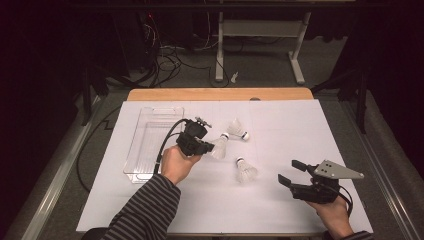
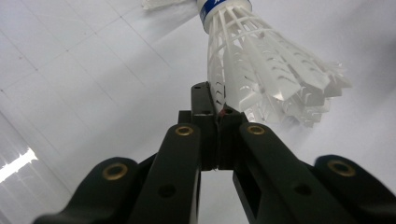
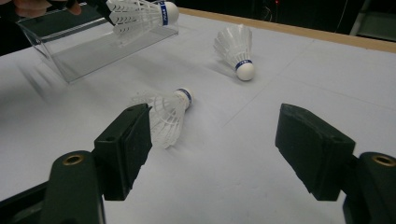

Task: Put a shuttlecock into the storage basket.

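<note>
left gripper [image 1: 209, 146] pinched a shuttlecock [image 1: 220, 146] by its skirt edge near the clear bin [image 1: 150, 142]; it could slip.

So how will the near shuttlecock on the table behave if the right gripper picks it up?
The near shuttlecock looks very light; its thin slotted skirt will probably flex under the pads. Lying on its side with a round cork, it may roll in an arc if nudged. The right gripper stands open.

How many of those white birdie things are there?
3. One shuttlecock is pinched by its skirt in the left gripper, beside the clear tray. A second shuttlecock lies farther back on the table; a third shuttlecock lies nearer the right gripper.
</note>
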`<action>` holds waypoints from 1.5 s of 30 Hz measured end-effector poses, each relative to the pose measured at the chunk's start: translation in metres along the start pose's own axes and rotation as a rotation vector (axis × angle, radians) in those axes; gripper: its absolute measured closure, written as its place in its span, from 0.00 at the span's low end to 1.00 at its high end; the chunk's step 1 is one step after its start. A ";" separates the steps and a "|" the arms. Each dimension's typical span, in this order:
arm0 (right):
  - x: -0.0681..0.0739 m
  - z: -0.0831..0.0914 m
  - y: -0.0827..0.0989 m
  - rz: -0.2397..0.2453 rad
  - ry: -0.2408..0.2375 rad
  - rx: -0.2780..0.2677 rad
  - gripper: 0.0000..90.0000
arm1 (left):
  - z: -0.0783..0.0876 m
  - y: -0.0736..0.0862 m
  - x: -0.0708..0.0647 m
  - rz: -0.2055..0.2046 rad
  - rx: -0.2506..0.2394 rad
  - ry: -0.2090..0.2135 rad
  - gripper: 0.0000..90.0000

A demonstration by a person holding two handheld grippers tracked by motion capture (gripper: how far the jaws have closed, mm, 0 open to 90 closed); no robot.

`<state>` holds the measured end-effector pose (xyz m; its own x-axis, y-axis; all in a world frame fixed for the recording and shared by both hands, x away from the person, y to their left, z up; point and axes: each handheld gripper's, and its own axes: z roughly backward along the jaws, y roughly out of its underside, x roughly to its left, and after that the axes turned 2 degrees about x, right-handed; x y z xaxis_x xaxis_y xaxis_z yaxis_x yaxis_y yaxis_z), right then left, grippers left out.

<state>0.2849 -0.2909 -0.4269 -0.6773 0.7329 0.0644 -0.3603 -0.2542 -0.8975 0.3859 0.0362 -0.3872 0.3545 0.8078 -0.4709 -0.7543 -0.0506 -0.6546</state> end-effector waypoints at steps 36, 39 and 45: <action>0.002 -0.004 0.000 0.020 -0.002 0.017 0.31 | 0.039 -0.014 0.030 0.042 -0.059 -0.034 1.00; 0.002 -0.004 0.000 0.018 -0.002 0.017 0.31 | 0.041 -0.016 0.032 0.047 -0.064 -0.037 1.00; 0.002 -0.004 0.000 0.019 -0.002 0.016 0.31 | 0.048 -0.018 0.037 0.052 -0.076 -0.046 1.00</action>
<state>0.2863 -0.2873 -0.4286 -0.6851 0.7268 0.0484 -0.3580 -0.2781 -0.8914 0.3862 0.0953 -0.3652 0.2890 0.8287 -0.4794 -0.7262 -0.1365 -0.6738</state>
